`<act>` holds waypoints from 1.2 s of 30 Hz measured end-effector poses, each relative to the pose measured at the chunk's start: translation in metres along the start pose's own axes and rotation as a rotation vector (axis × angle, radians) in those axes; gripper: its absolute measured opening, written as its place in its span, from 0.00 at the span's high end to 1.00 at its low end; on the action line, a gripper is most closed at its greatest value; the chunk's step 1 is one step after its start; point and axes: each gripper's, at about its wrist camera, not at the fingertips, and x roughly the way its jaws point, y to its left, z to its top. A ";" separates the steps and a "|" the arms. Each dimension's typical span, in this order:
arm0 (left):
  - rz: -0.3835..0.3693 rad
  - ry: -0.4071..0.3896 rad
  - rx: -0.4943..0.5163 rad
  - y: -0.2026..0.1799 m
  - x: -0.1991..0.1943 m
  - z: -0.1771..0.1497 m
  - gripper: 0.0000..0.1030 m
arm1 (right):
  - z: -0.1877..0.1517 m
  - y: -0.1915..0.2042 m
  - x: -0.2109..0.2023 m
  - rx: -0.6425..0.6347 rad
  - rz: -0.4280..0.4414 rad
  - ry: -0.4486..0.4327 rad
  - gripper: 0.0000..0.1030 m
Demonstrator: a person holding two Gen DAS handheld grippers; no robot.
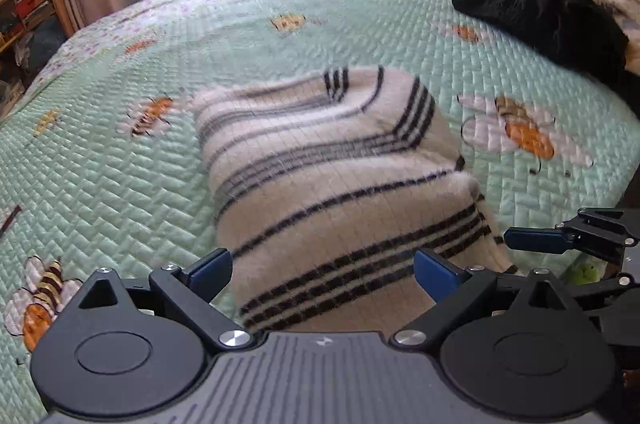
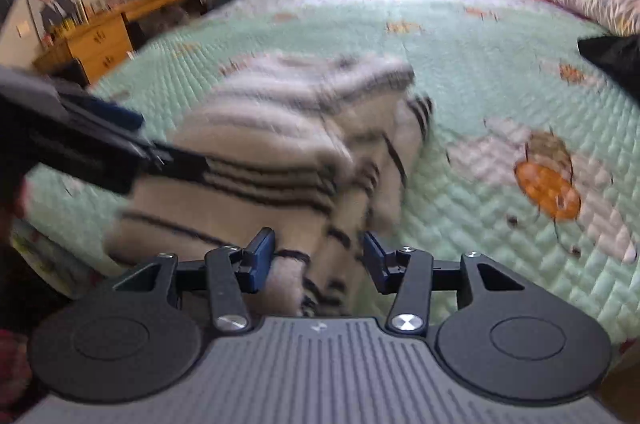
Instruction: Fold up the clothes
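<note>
A folded striped sweater (image 1: 320, 176) lies mid-quilt (image 1: 120, 164) on the bed. The left gripper (image 1: 322, 274) hangs wide open over its near edge; the right gripper (image 2: 319, 262), half open, straddles a fold without clamping it.

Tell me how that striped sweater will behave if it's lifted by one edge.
The striped sweater looks soft and fuzzy, so it will probably droop and sag. It lies in loose folded layers, which would likely fall open. Its thick knit suggests moderate weight, and the nap should grip rather than slip.
</note>
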 end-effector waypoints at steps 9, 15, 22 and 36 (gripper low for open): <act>0.023 0.018 0.072 -0.019 0.029 -0.019 0.00 | -0.015 -0.009 0.016 -0.047 -0.011 -0.006 0.30; -0.047 0.006 0.012 0.001 0.012 -0.013 0.01 | 0.004 -0.018 -0.002 0.020 0.055 0.012 0.30; -0.108 -0.073 -0.084 0.022 -0.018 0.001 0.02 | 0.051 -0.037 -0.040 0.117 0.100 -0.158 0.29; -0.055 -0.109 -0.002 0.002 0.019 0.008 0.16 | 0.150 -0.052 0.076 0.205 0.308 -0.180 0.84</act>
